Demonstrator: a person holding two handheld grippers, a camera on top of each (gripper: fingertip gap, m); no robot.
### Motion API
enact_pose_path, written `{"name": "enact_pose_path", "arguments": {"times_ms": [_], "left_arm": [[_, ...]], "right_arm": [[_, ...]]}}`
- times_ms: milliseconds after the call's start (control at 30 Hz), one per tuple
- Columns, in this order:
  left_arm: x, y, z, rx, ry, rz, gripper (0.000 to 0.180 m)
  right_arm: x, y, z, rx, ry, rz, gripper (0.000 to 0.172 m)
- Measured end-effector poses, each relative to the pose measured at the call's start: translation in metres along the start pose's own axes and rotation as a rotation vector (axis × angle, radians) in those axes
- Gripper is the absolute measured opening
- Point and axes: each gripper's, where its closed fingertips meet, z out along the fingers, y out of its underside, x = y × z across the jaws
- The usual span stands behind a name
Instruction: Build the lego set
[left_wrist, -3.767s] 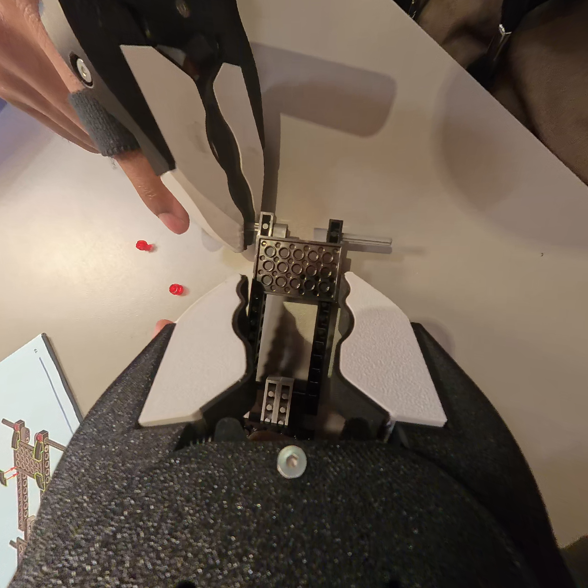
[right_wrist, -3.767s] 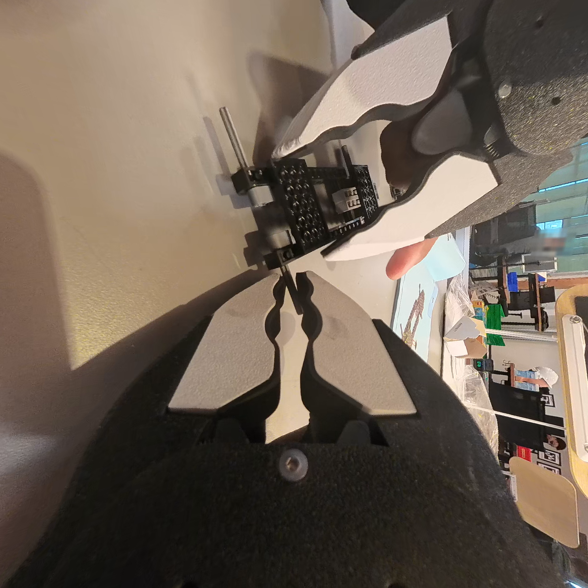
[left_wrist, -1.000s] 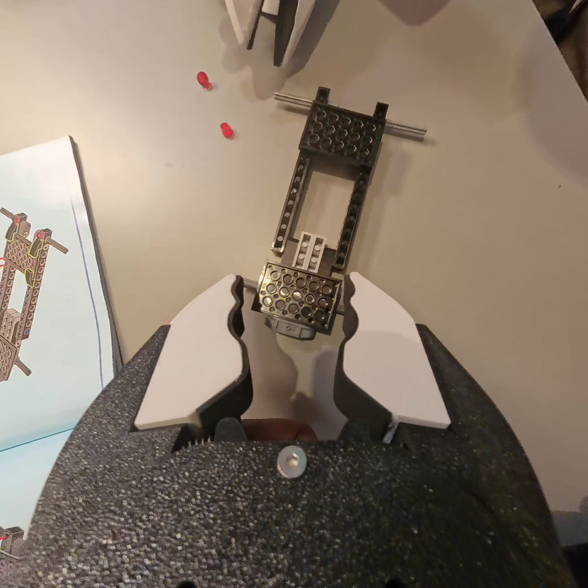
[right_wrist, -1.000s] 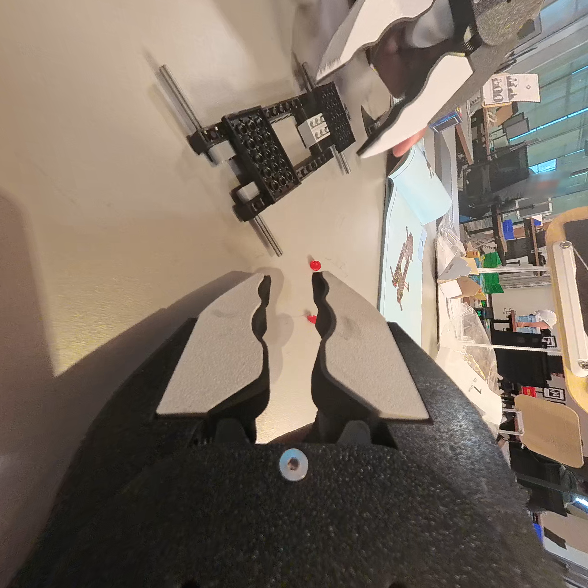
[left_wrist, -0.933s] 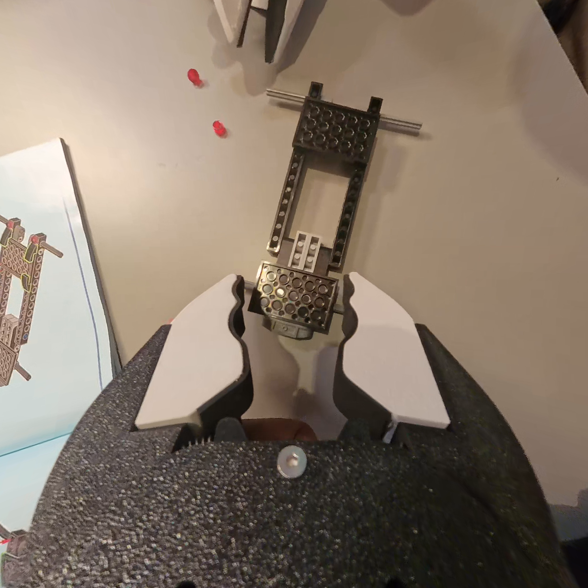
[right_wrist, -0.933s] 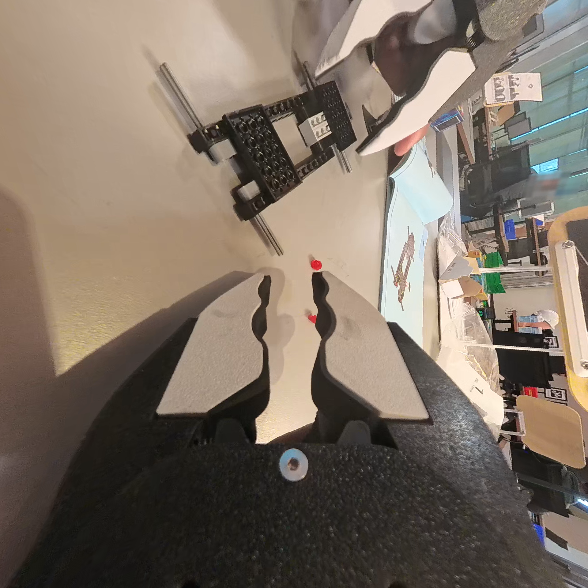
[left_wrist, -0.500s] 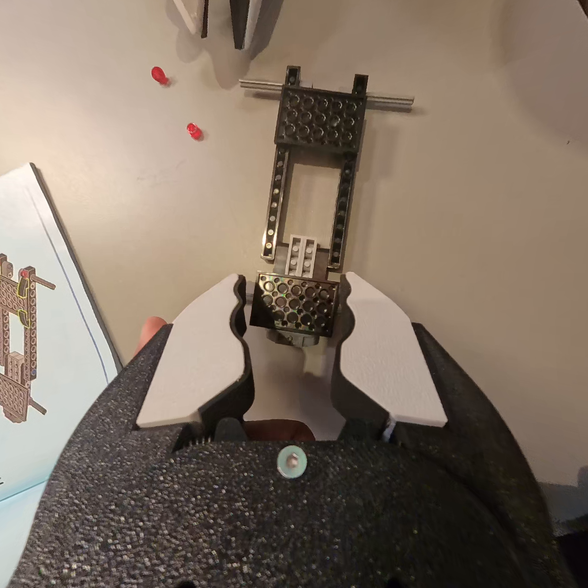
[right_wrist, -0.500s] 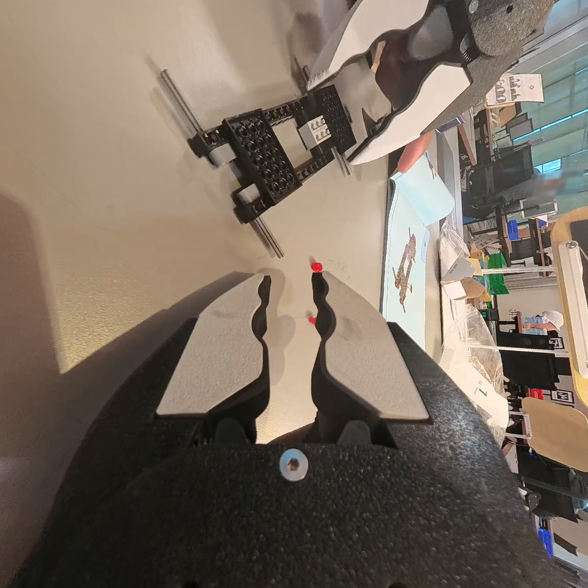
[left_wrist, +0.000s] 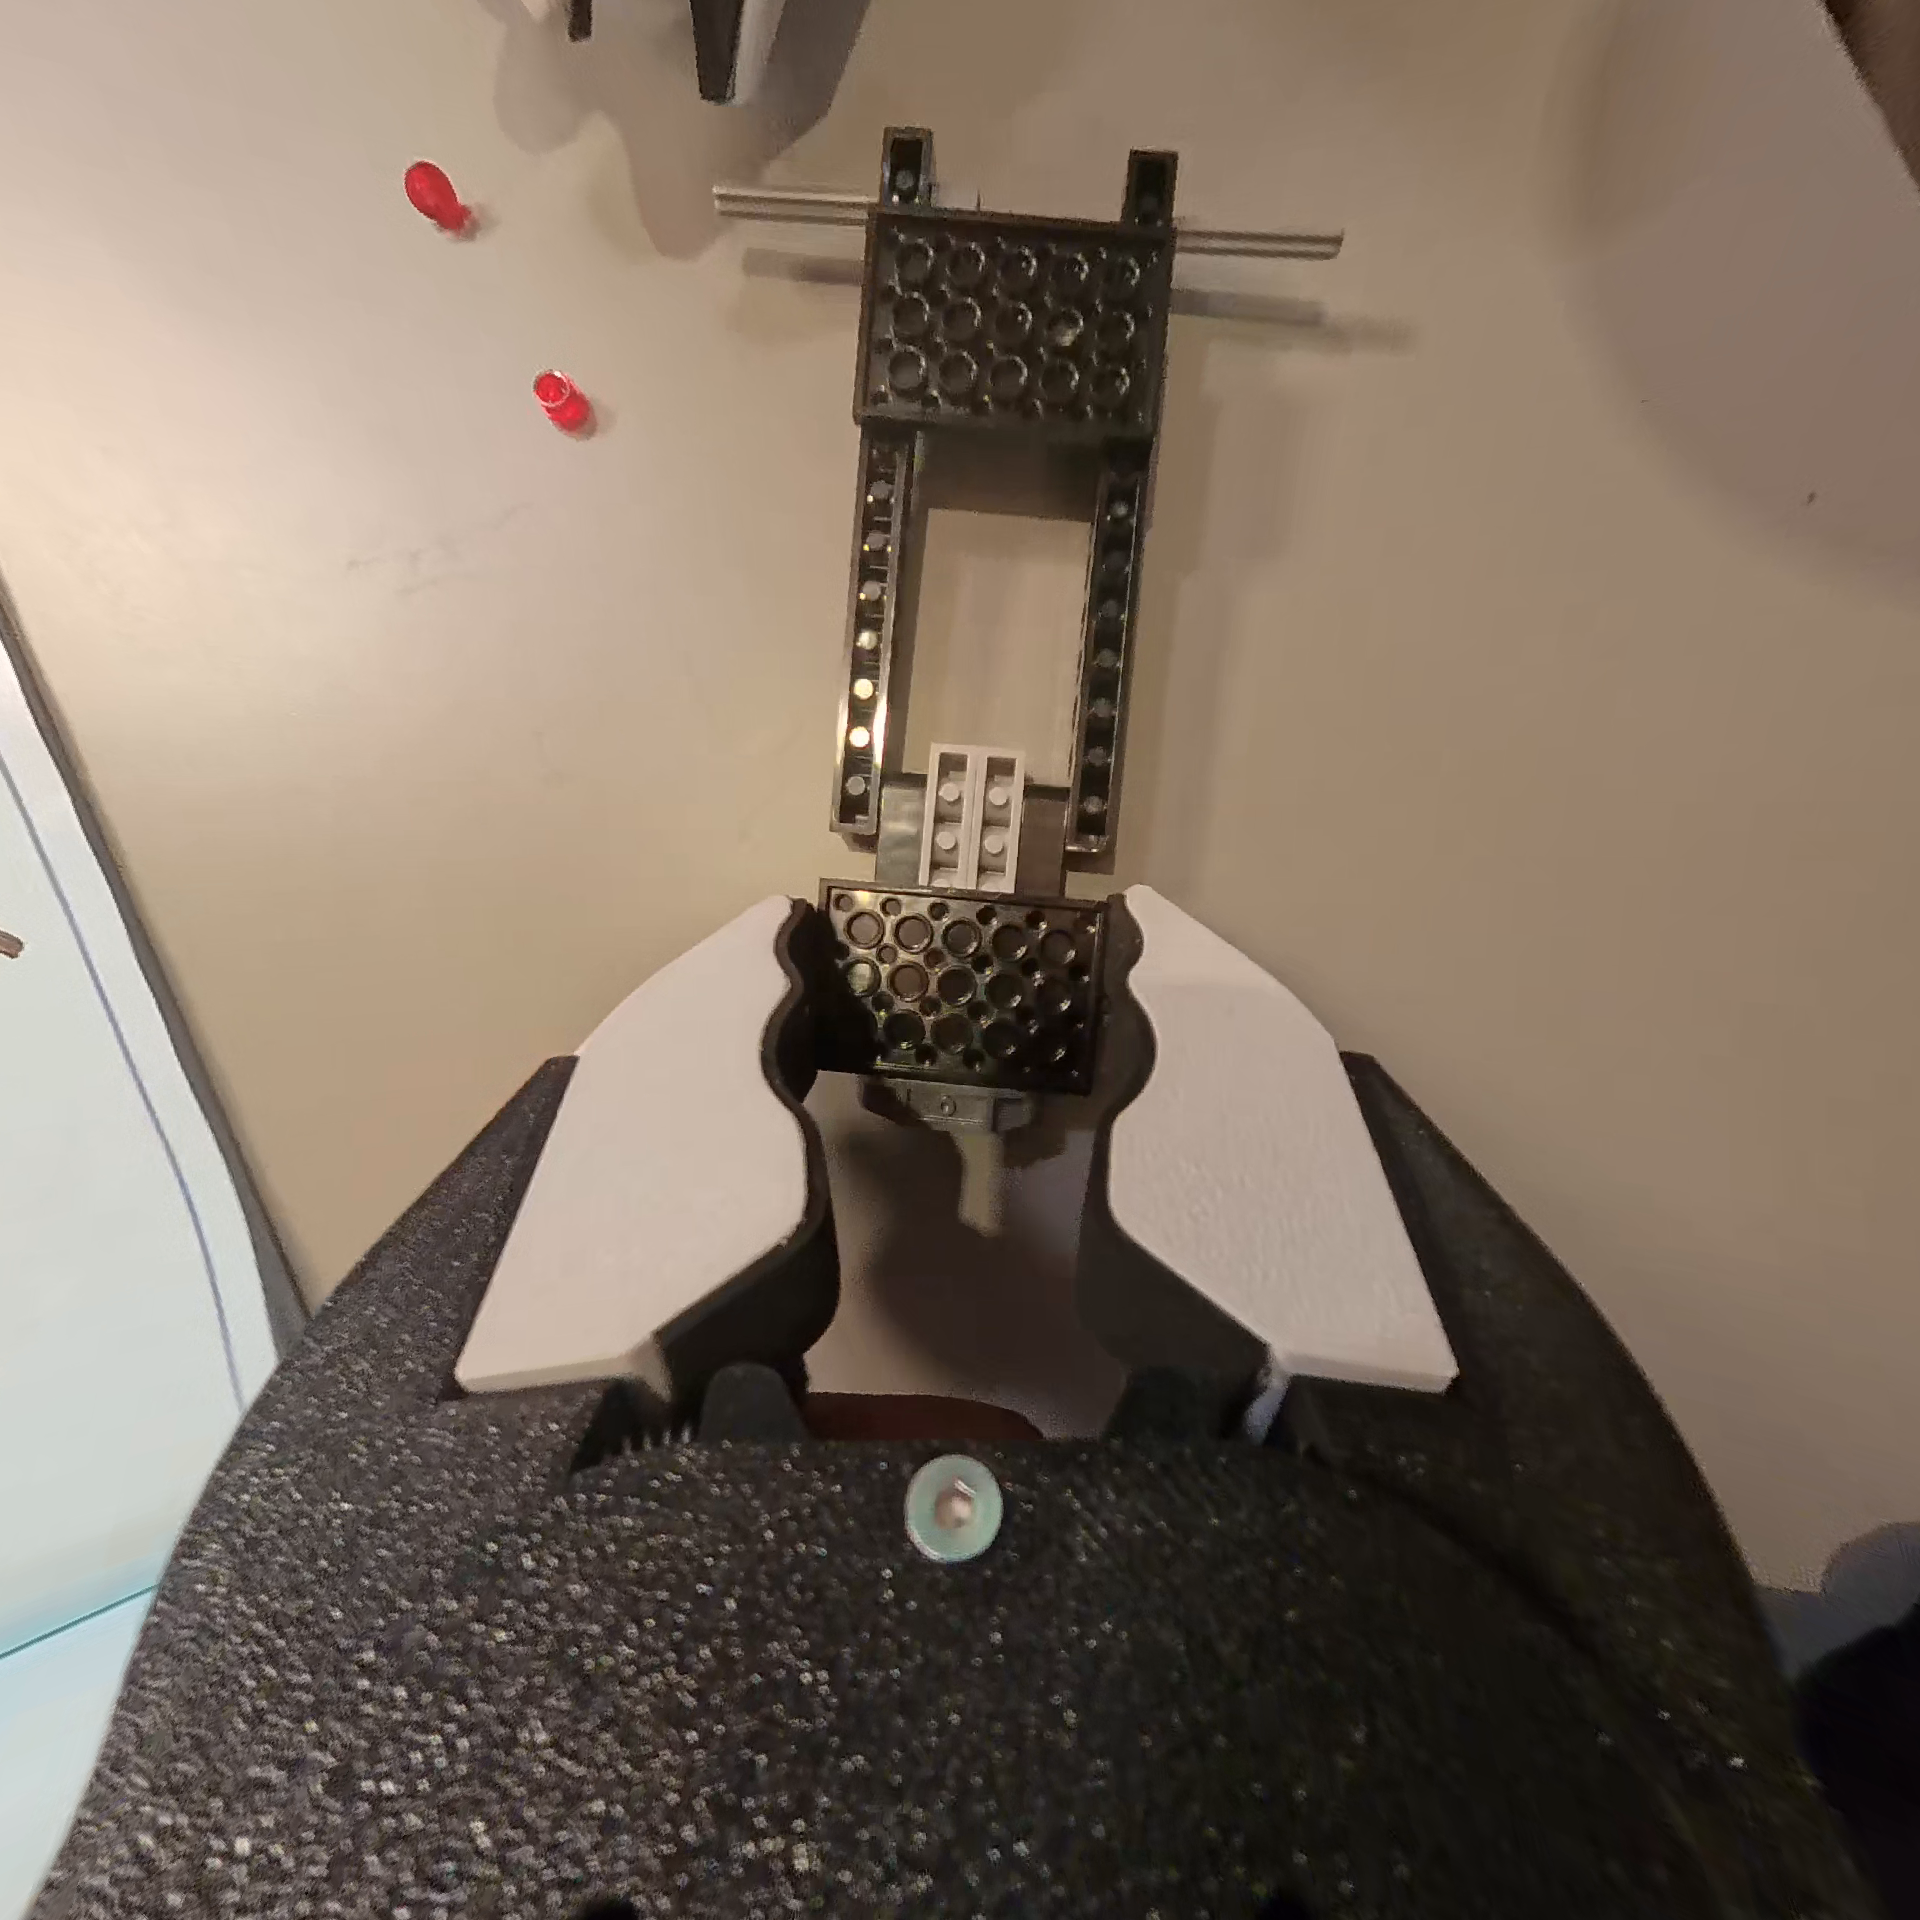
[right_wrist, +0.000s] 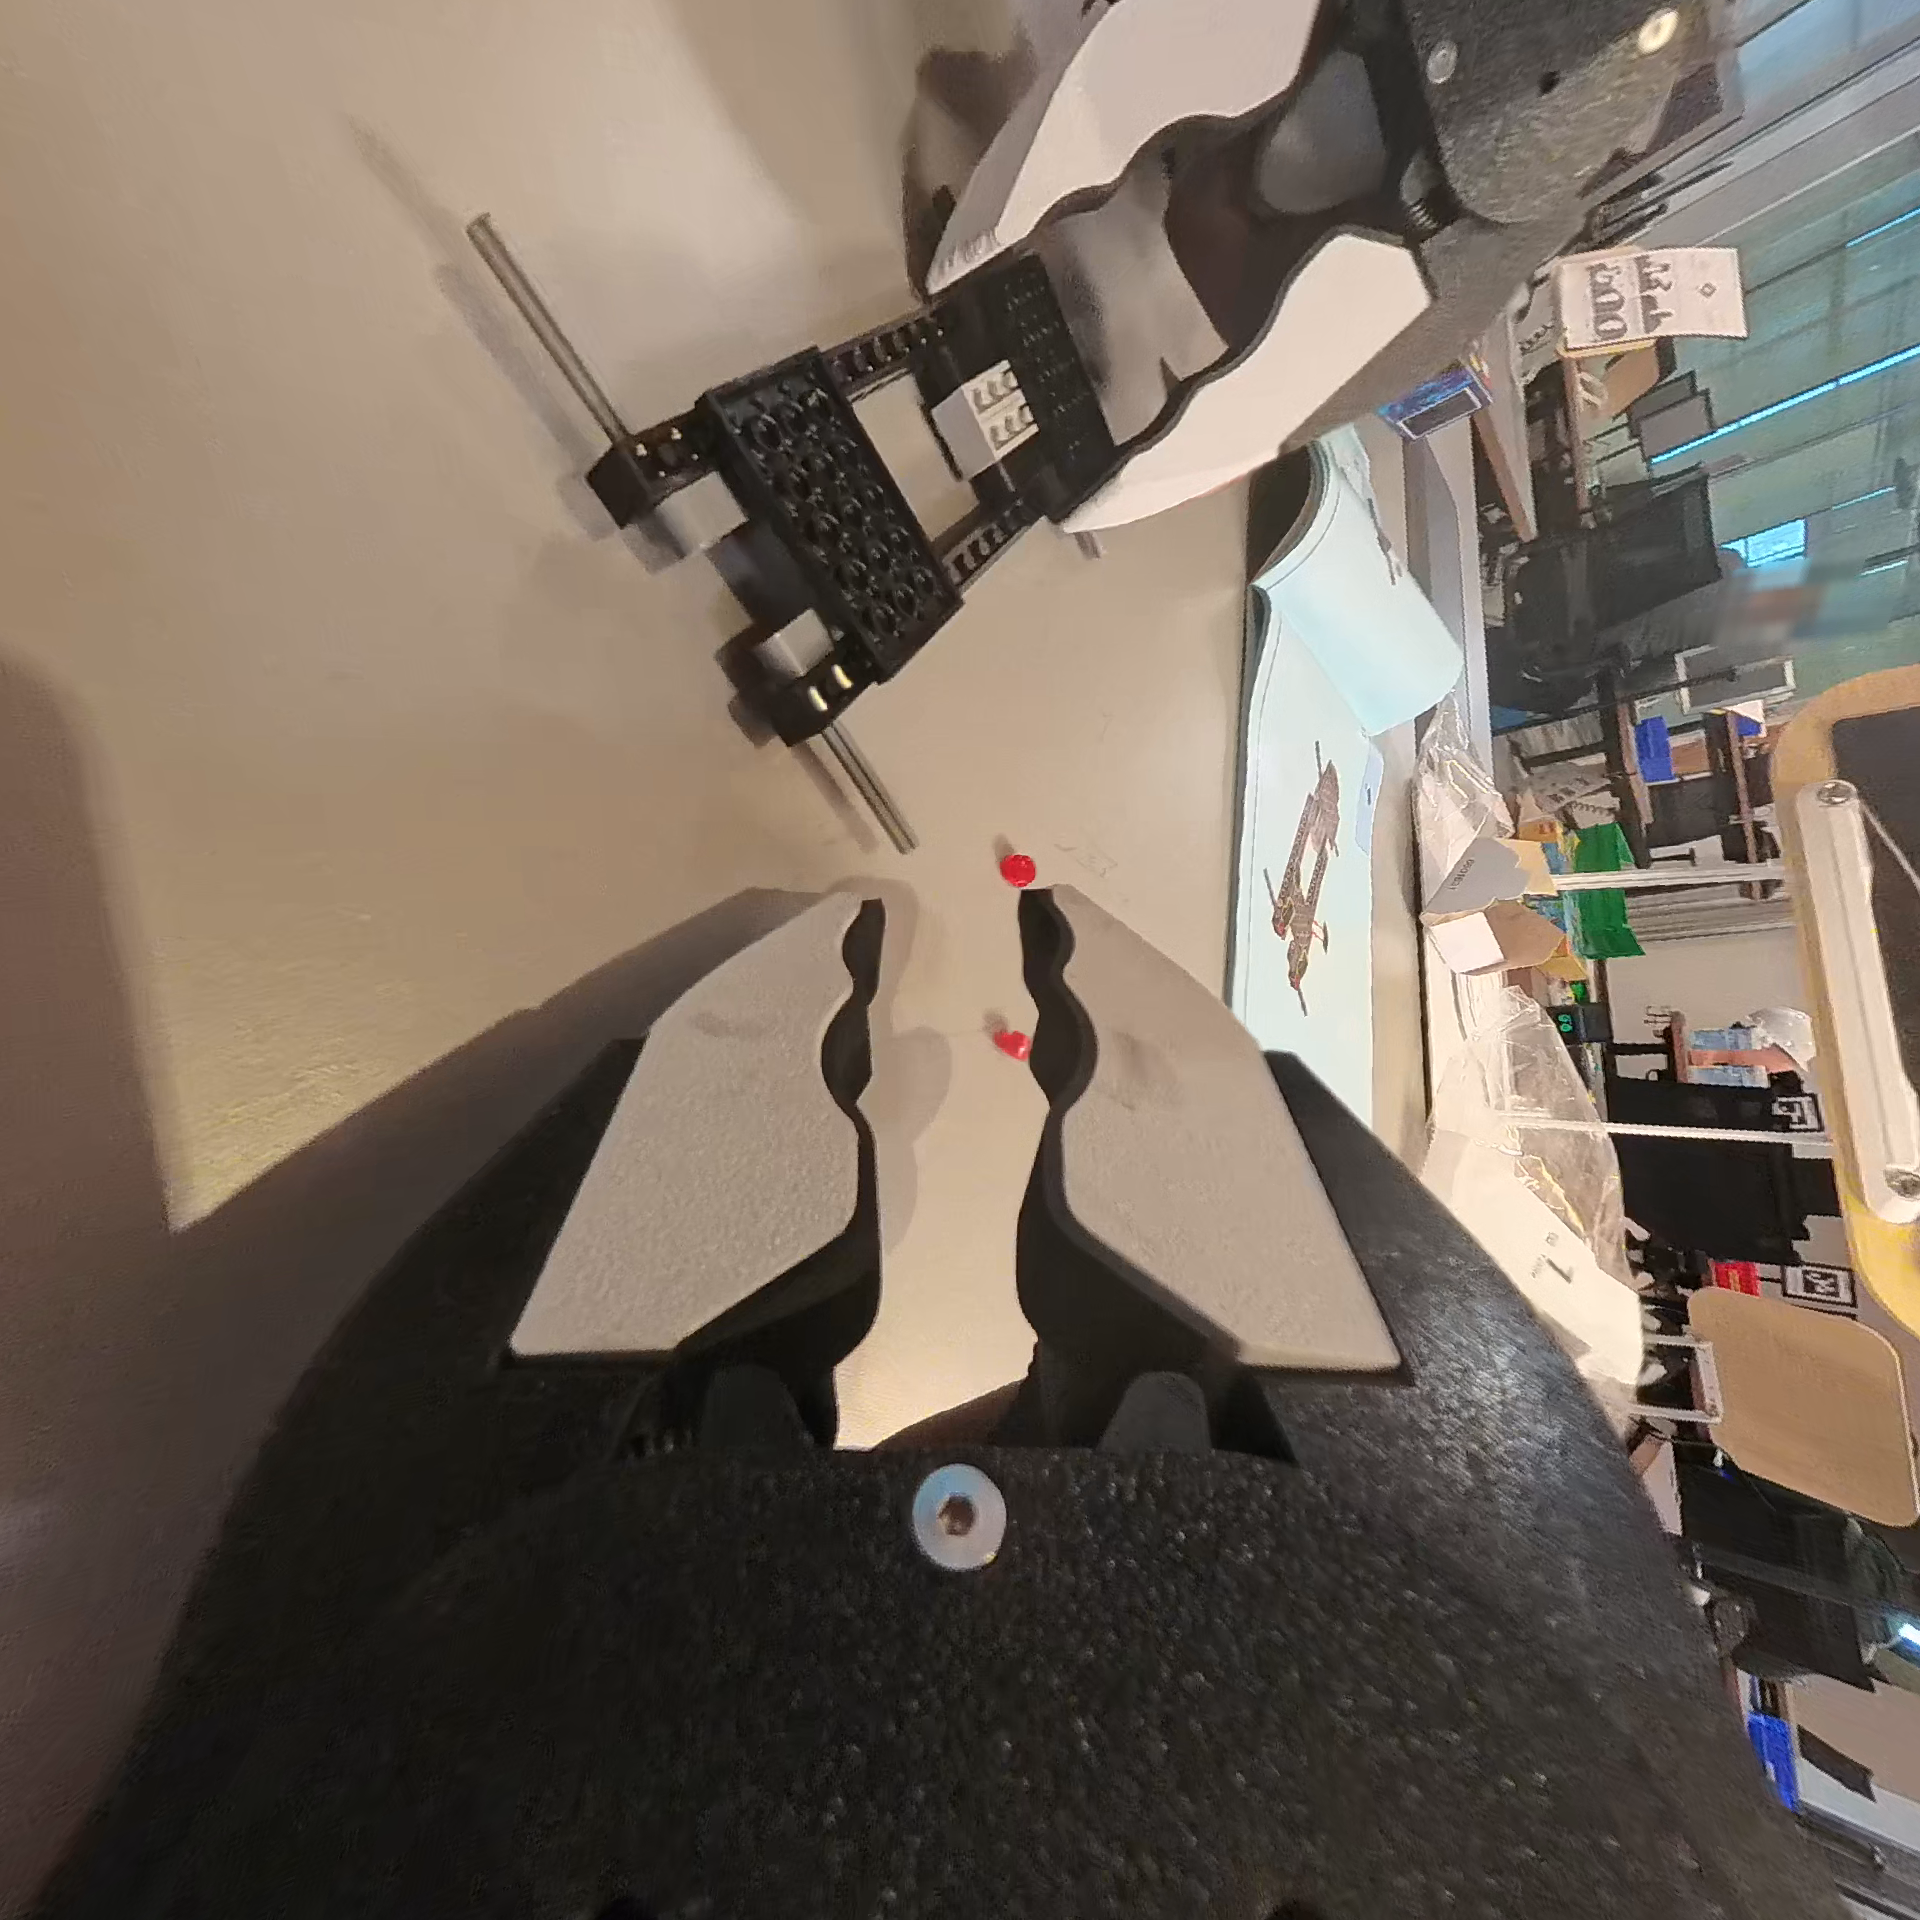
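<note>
A black brick frame (left_wrist: 1013, 312) lies on the beige table (left_wrist: 1507, 727), with a grey axle (left_wrist: 1257, 241) through its far end and a light grey brick (left_wrist: 977, 821) near its near end. My left gripper (left_wrist: 961, 909) is shut on the frame's near black plate (left_wrist: 966, 987), one pad against each side. The right wrist view shows the same grip (right_wrist: 1008, 395) on the frame (right_wrist: 831, 499). My right gripper (right_wrist: 951, 909) is open and empty over the table. One red stud (right_wrist: 1018, 868) lies just past its right fingertip, and another (right_wrist: 1010, 1042) lies on the table beside the right pad.
A light blue instruction booklet (right_wrist: 1320, 831) lies on the table beyond the studs and shows at the left edge of the left wrist view (left_wrist: 62, 1247). The two red studs (left_wrist: 436, 192) (left_wrist: 561, 400) lie left of the frame. Cluttered shelves and bags stand past the table's edge. The gap from one gripper's tips to the other's is roughly 15 centimeters. The red stud (right_wrist: 1018, 868) is about 5 centimeters from my right fingertips. My left wrist view (left_wrist: 557, 401) looks at it from another angle.
My left gripper's jaws have narrowed onto the frame's near plate over the last second. The right gripper, which pinched the axle earlier, now hovers open and has barely moved.
</note>
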Motion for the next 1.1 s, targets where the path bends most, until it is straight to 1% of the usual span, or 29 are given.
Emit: {"name": "enact_pose_path", "arguments": {"times_ms": [167,300,533,800,933,1100], "left_arm": [[0.001,-0.004,0.001,0.043,-0.054,-0.061,0.053],[0.002,-0.007,-0.002,0.062,-0.103,-0.082,0.053],[0.007,-0.013,0.000,0.127,-0.134,-0.108,0.053],[0.012,-0.015,0.002,0.212,-0.182,-0.216,0.053],[0.010,-0.018,-0.006,0.274,-0.218,-0.262,0.053],[0.010,-0.020,-0.010,0.305,-0.242,-0.289,0.053]], "right_arm": [[0.010,-0.005,-0.008,0.028,0.057,0.006,0.027],[0.009,-0.003,-0.011,0.036,0.097,-0.014,0.028],[-0.004,-0.010,-0.007,0.047,0.098,-0.066,0.031],[0.000,-0.017,-0.014,0.071,0.146,-0.052,0.032],[-0.004,-0.017,-0.013,0.068,0.157,-0.064,0.032],[-0.005,-0.023,-0.010,0.075,0.180,-0.095,0.034]]}}
